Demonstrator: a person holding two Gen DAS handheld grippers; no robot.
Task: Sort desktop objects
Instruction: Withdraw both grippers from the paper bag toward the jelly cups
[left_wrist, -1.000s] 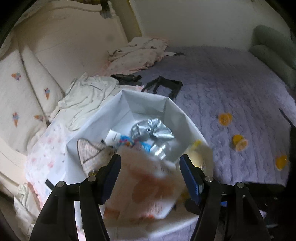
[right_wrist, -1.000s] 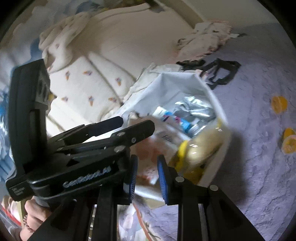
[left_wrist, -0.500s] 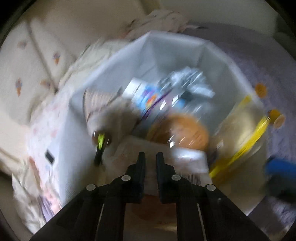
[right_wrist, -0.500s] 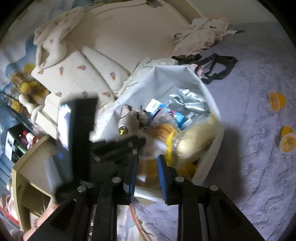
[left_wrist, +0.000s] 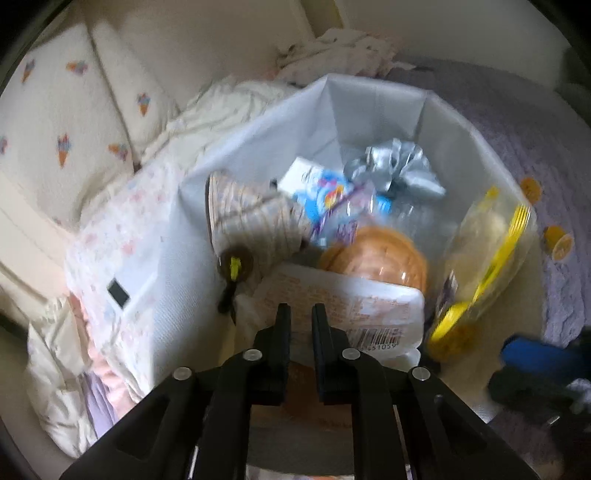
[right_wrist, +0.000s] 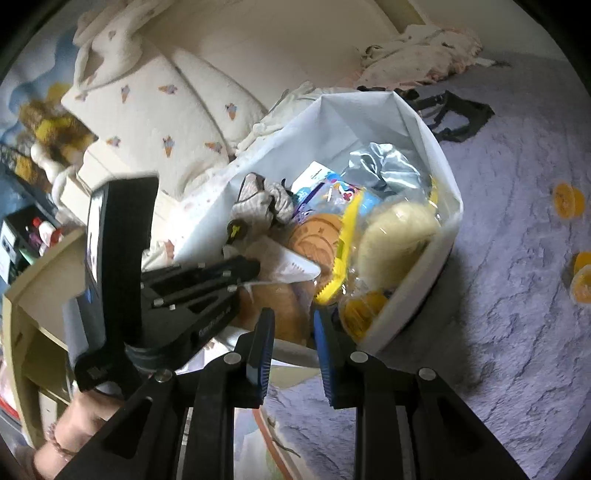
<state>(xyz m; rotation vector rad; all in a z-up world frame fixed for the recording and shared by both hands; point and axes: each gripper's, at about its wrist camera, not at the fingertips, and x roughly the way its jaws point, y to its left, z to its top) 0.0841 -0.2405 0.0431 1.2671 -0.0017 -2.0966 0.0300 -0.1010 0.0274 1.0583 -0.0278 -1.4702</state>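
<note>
A white storage bin (left_wrist: 373, 107) sits on the purple bedspread, filled with several items: a white packet with a barcode (left_wrist: 343, 306), a round brown bread pack (left_wrist: 373, 258), a clear bag with yellow trim (left_wrist: 487, 251), a crumpled silver bag (left_wrist: 395, 166) and a striped cloth pouch (left_wrist: 247, 221). My left gripper (left_wrist: 299, 314) is over the bin's near side, its jaws nearly closed around the edge of the white packet. My right gripper (right_wrist: 293, 328) hovers just outside the bin's near rim (right_wrist: 406, 314), jaws narrowly apart and empty. The left gripper also shows in the right wrist view (right_wrist: 243, 269).
Several small orange cups (right_wrist: 569, 199) lie on the purple bedspread (right_wrist: 517, 332) to the right. Pillows with ice-cream prints (left_wrist: 66, 122) and crumpled bedding (left_wrist: 229, 99) lie left of the bin. A black strap (right_wrist: 458, 114) lies beyond it. A wooden shelf (right_wrist: 33, 295) stands at far left.
My left gripper went from wide open to nearly closed and dropped down into the bin over the white packet. My right gripper stayed by the bin's near rim.
</note>
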